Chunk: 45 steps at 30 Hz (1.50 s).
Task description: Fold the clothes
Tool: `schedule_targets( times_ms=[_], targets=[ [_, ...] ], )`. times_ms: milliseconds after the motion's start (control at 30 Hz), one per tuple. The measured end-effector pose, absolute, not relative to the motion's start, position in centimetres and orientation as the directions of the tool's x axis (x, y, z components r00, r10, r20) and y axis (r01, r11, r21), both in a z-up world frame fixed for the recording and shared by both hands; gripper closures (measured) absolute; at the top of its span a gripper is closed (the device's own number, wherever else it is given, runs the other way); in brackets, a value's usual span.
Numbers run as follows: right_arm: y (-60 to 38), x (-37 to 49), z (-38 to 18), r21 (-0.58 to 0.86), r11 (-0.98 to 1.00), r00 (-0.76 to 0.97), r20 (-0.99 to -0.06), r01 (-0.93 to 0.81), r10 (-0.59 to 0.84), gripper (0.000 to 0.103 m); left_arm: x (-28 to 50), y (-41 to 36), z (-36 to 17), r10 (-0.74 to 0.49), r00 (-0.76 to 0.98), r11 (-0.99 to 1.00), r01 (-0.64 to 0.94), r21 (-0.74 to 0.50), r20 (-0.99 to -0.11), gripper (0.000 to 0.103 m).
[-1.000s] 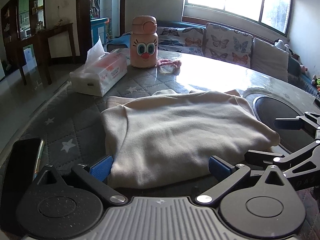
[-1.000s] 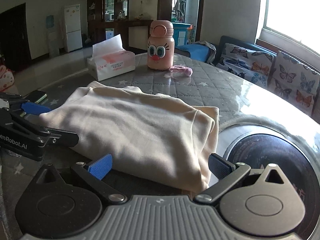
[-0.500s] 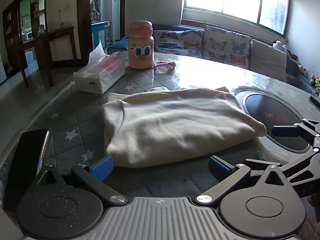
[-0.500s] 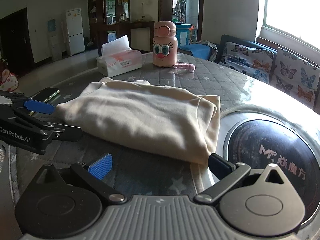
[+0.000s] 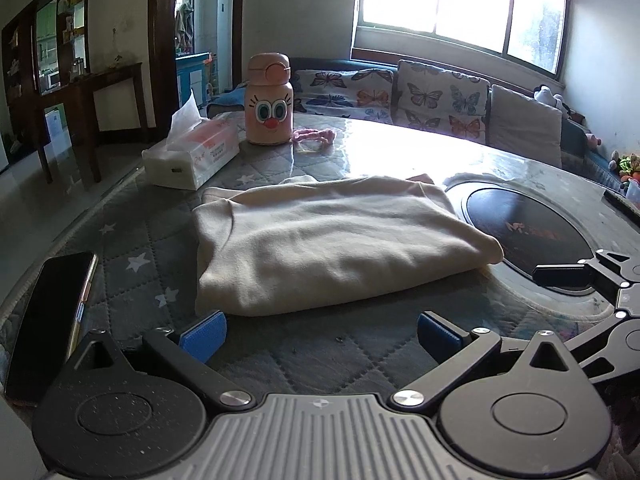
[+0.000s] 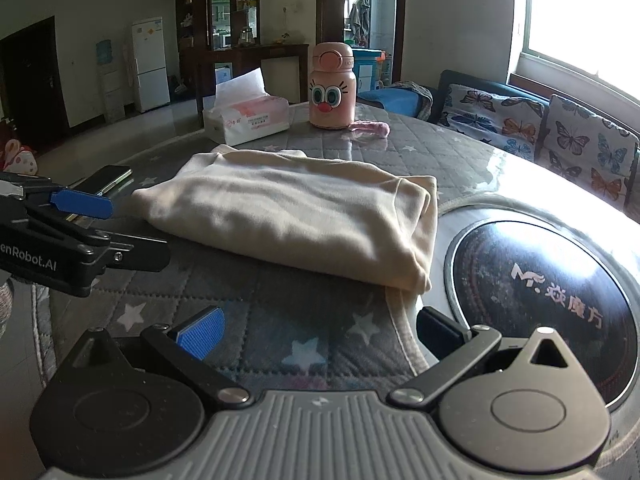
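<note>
Garment: we see the cream garment (image 5: 332,244) lying folded into a compact bundle on the quilted bench (image 5: 136,240), its right end touching the rim of the dark inset cooktop (image 6: 540,292).
Left claw: our left claw (image 5: 318,330) is spread wide and holds nothing, just short of the bundle's near edge.
Right claw: our right claw (image 6: 320,330) is equally spread and empty, near the bundle's hemmed corner.
Step in hand: we judge the fold done and the retreat under way.
Doing it well: we should draw both claws straight back and low, so no pad catches the loose hem (image 6: 400,308) peeking from under the corner.
Nearby: phone (image 5: 48,320) on the left, tissue box (image 5: 192,156) and pink bottle (image 5: 269,100) beyond.
Change: a second ago our claws sat at the cloth's edge; now both have backed away, and the bundle keeps its shape.
</note>
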State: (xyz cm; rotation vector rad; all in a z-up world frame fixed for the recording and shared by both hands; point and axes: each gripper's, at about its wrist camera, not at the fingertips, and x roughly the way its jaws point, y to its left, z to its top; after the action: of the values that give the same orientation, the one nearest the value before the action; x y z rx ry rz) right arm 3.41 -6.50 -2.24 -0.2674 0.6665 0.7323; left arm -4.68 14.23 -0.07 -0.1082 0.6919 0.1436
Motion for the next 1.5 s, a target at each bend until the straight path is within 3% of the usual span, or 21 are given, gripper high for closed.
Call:
schedule_targets(
  times_ms=[1500],
  targets=[
    [-7.8,0.7,-1.9,0.031,0.73,0.56,-0.62,-0.682,0.549,0.0,-6.0,12.0,-0.5,0.123,0.746,0.984,-0.176,-0.015,-0.654,0.0]
  ],
)
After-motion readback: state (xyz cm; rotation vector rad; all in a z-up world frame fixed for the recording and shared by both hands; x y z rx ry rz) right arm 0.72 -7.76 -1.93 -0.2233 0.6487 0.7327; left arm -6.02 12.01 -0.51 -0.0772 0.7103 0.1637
